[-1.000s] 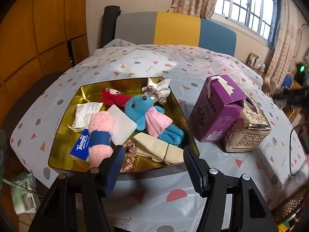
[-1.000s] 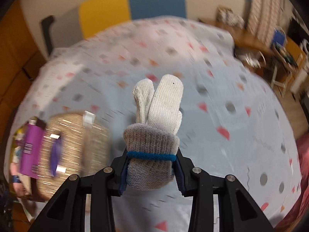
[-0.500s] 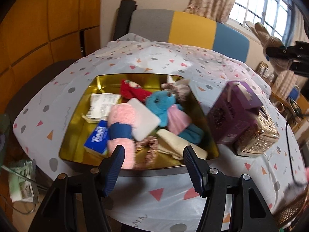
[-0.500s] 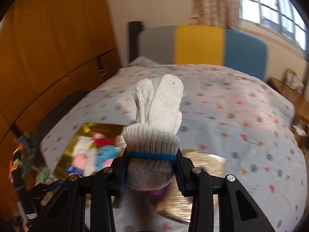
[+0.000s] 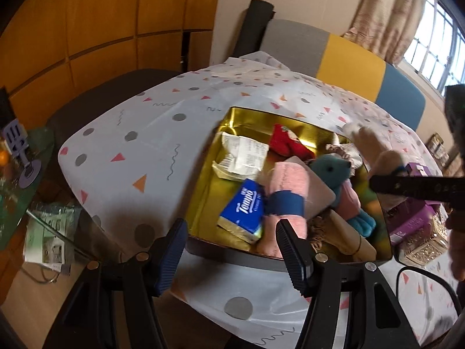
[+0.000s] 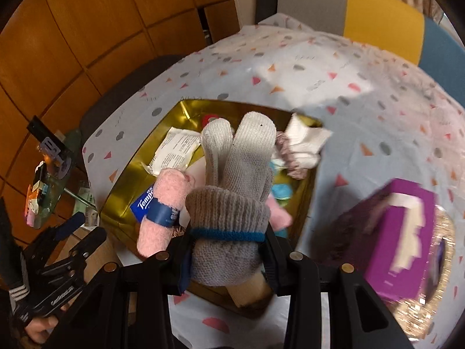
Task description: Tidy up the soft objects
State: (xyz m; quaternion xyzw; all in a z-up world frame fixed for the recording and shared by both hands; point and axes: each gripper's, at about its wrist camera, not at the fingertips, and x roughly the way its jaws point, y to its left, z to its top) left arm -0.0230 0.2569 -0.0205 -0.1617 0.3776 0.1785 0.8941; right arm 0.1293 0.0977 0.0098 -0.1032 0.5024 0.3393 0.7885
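Two grippers: both were in view; each is reported below, nearest item first.
Right gripper [image 6: 228,257]: clamped narrow on the cuff of a grey knitted glove [image 6: 232,189], glove fingers pointing away from the camera.
Change, right side: a second before, the glove hung over bare patterned cloth with the boxes off to the left; half a second before, the tray showed only low at the left. At inspection the glove sat directly over the gold tray [image 6: 122,195].
Left gripper [image 5: 229,250]: jaws stood moderately wide with nothing between them, at the tray's near edge. Its opening matched the earlier pictures.
Change, left side: the tray had shifted from centre to the right of its view, and the right gripper's arm crossed in from the right.
Tray contents: pink rolled towel [image 6: 162,203], blue Tempo tissue pack [image 5: 244,206], blue plush toy [image 5: 331,171], white paper packet [image 5: 244,152], red item [image 5: 286,142].
Further off: purple box [image 6: 401,232] beside a glittering gold box, both on the surface [image 6: 363,110] outside the tray.
Assessment: carry appeared complete; release of the glove into the tray judged to be the outstanding step.
Risk: tray was crowded; glove might settle on top of the pile.
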